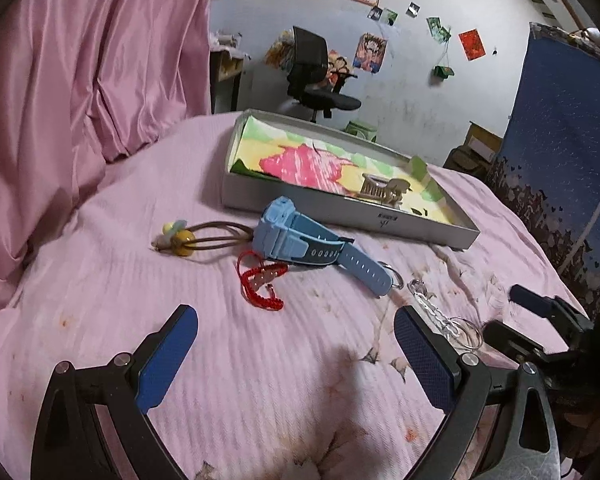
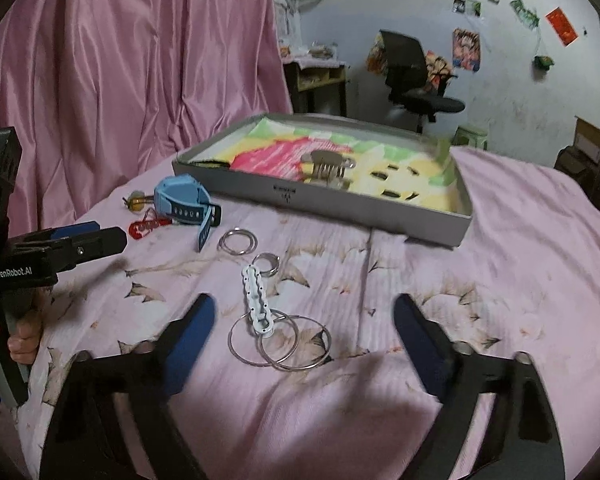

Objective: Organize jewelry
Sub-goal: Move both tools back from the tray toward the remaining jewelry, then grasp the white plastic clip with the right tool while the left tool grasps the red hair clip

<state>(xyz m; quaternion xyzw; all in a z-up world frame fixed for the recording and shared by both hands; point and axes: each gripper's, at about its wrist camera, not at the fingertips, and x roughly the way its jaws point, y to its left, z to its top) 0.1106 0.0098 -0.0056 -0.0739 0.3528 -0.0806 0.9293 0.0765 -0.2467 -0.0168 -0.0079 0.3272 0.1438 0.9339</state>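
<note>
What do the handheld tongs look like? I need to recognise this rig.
Both tongs, left and right, have black angled arms with silver pivot bolts and textured blue pads. The right wrist view shows white GenRobot.AI lettering on the left tool's black body.

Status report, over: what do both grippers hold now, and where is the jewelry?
Left gripper open, empty. Right gripper open, empty, jaws either side of the ring chain. Blue watch, red bracelet on bed; hair clip in box. Path clear.
</note>
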